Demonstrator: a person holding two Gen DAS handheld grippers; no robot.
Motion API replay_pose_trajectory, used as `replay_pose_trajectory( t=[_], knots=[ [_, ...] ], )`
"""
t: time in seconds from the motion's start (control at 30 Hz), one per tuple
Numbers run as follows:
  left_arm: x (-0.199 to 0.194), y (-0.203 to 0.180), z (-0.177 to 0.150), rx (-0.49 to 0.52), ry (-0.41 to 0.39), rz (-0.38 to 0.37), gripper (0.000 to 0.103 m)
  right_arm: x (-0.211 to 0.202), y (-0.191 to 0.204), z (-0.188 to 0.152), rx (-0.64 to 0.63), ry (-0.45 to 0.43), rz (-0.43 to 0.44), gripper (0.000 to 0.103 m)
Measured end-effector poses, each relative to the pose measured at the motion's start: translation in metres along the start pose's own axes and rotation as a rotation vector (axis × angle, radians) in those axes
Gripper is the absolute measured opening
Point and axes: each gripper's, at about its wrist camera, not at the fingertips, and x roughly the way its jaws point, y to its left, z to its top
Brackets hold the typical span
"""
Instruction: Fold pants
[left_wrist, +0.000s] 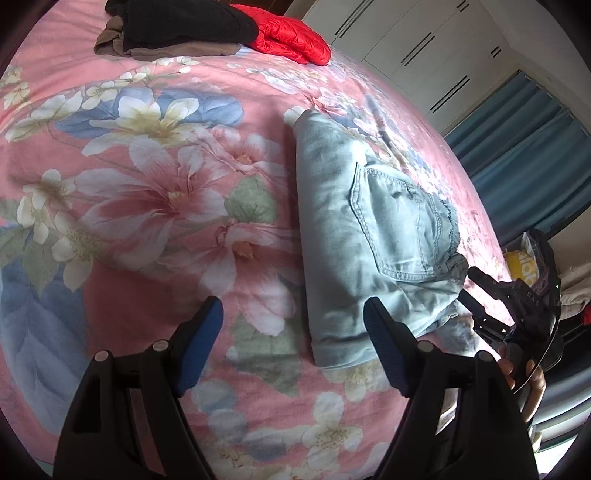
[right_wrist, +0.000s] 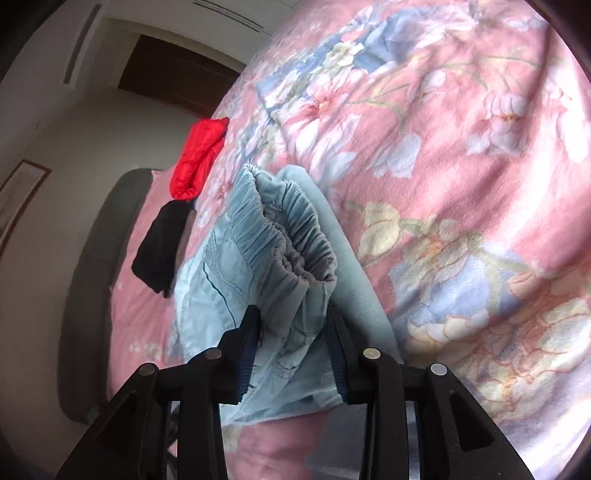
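On the floral bed (left_wrist: 155, 206) the pants (left_wrist: 354, 229) lie folded over; right tool (right_wrist: 293, 325) grips the waistband (right_wrist: 295, 236), left tool (left_wrist: 293, 321) spread, empty; final fold probably remains.

**Hidden and cut off**

The black garment (left_wrist: 184, 22) runs off the left wrist frame's top edge. Right gripper (right_wrist: 293, 328) bodywork covers the lower pants (right_wrist: 251, 258). At lower right, the hand (left_wrist: 532, 384) shows only partly behind its black device.

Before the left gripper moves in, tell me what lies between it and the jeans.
Nothing visible: the left gripper hangs open over bare bedspread, its right finger already overlapping the jeans.
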Motion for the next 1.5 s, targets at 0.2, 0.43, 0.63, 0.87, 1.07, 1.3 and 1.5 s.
replay_pose_trajectory(
  t=[0.2, 0.43, 0.63, 0.87, 1.07, 1.3, 1.5],
  knots=[
    [0.008, 0.005, 0.018, -0.079, -0.005, -0.124, 0.078, -0.038, 0.041, -0.016, -0.280, -0.230, -0.158, 0.050],
    [0.038, 0.006, 0.044, -0.151, 0.051, -0.272, 0.078, 0.022, 0.122, -0.079, -0.725, 0.000, 0.051, 0.033],
    [0.059, 0.013, 0.065, -0.202, 0.053, -0.357, 0.049, 0.078, 0.136, -0.104, -0.836, 0.144, 0.043, 0.024],
    [0.081, 0.027, 0.088, -0.291, 0.060, -0.406, 0.024, 0.086, 0.106, -0.085, -0.711, 0.212, 0.061, 0.000],
    [0.087, 0.035, 0.114, -0.336, 0.031, -0.410, 0.024, 0.083, 0.105, -0.088, -0.729, 0.206, 0.056, 0.000],
    [0.077, 0.040, 0.141, -0.375, -0.079, -0.331, 0.021, 0.081, 0.105, -0.092, -0.722, 0.211, 0.066, 0.000],
    [0.037, 0.019, 0.126, -0.152, -0.088, -0.192, 0.030, 0.074, 0.105, -0.085, -0.696, 0.218, 0.092, 0.001]
  ],
)
